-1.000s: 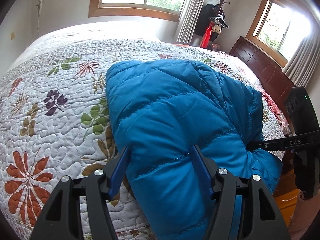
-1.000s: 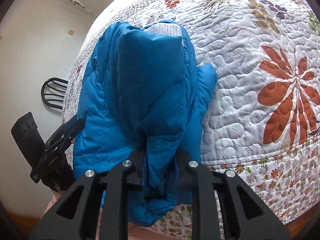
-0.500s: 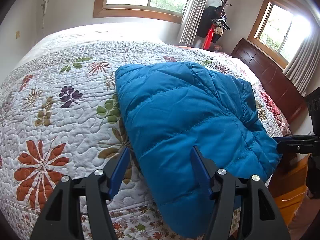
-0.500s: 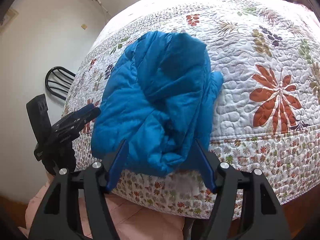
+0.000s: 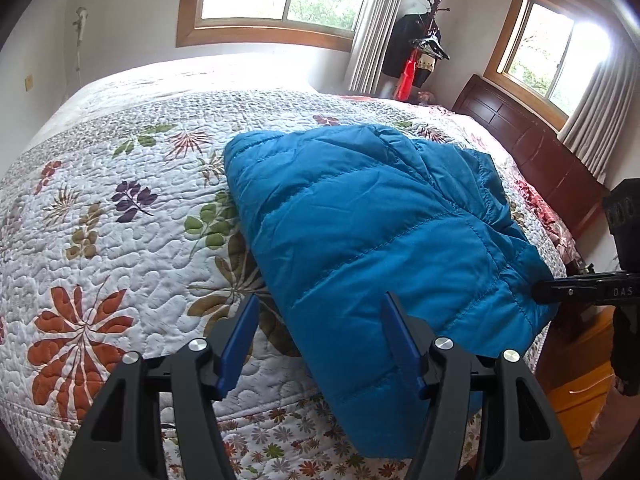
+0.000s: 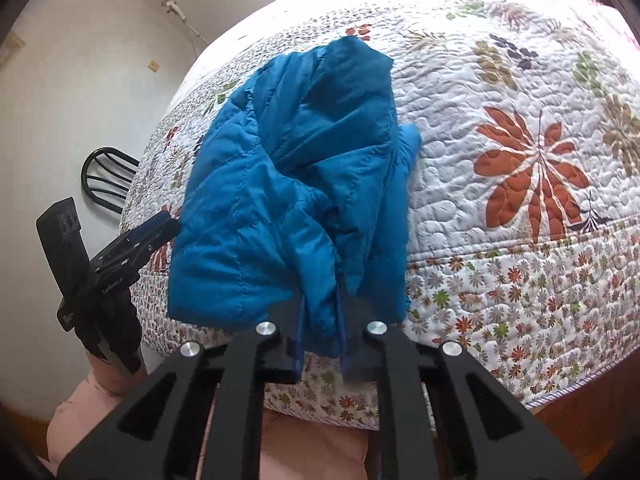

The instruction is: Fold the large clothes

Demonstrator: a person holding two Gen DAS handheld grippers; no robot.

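A blue puffer jacket (image 5: 360, 232) lies folded on the floral quilt (image 5: 100, 216), and its near end hangs over the bed's edge. My left gripper (image 5: 320, 336) is open, with the jacket's lower edge lying between and beyond its blue fingers. In the right wrist view the jacket (image 6: 304, 152) looks bunched, and my right gripper (image 6: 320, 332) is shut on a hanging fold of it. The right gripper (image 5: 540, 292) also shows at the jacket's right corner in the left wrist view. The left gripper (image 6: 168, 226) sits at the jacket's left edge.
The bed fills both views. A dark wooden headboard (image 5: 532, 152) and a coat stand (image 5: 424, 44) stand at the right, under windows. A black chair (image 6: 108, 176) stands by the wall. A person's pink-clad legs (image 6: 312, 444) are below the bed's edge.
The right gripper, shut one second ago and open half a second ago, has shut again on the jacket's hanging fold. The left gripper stayed open and drew back slightly.
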